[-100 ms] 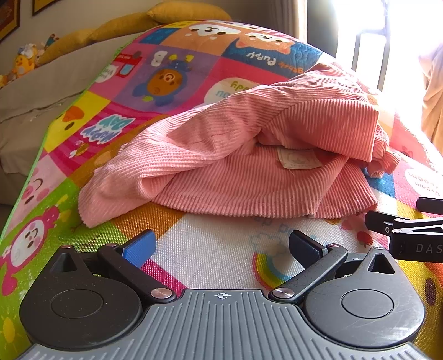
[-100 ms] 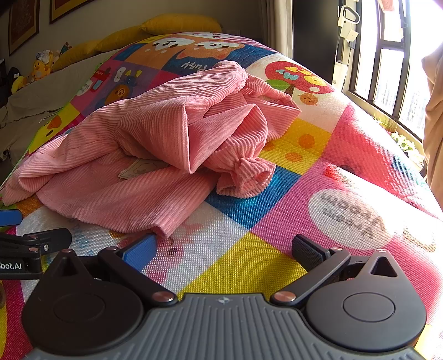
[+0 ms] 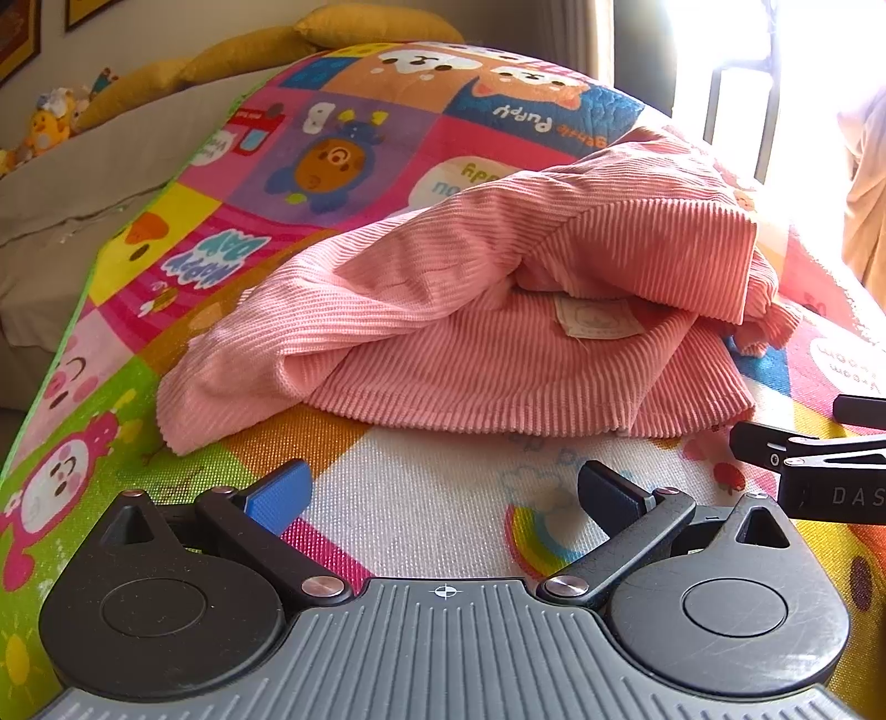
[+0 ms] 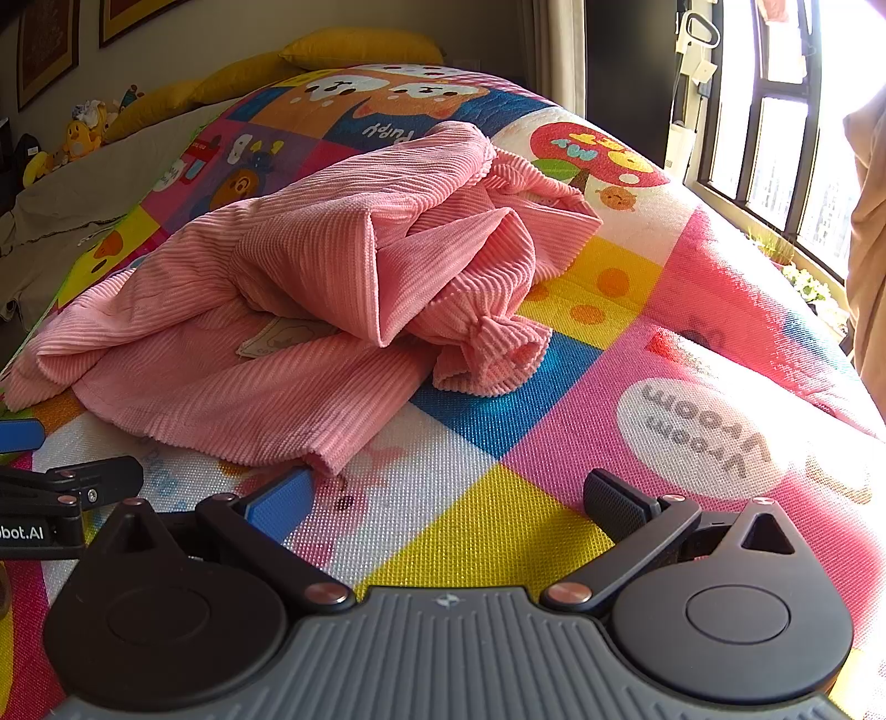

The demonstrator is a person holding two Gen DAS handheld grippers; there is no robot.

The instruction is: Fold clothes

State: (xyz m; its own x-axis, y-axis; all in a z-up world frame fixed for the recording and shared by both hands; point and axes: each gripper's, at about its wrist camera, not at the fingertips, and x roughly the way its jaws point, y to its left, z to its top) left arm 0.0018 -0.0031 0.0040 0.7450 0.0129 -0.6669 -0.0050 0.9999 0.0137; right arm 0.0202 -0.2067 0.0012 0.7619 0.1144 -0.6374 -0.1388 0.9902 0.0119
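A pink ribbed garment (image 3: 470, 310) lies crumpled on a colourful cartoon play mat (image 3: 432, 487), with a beige label (image 3: 595, 318) showing inside it. In the right wrist view the garment (image 4: 310, 310) has a gathered sleeve cuff (image 4: 498, 354) at its right side. My left gripper (image 3: 443, 493) is open and empty, just short of the garment's near hem. My right gripper (image 4: 448, 498) is open and empty, with its blue left finger close to the hem's near right corner. Each gripper shows at the edge of the other's view.
The mat (image 4: 554, 498) covers a bed. Yellow pillows (image 3: 310, 39) and soft toys (image 3: 50, 122) lie at the far end. A window with bars (image 4: 775, 111) is on the right, and beige cloth (image 4: 869, 221) hangs at the right edge.
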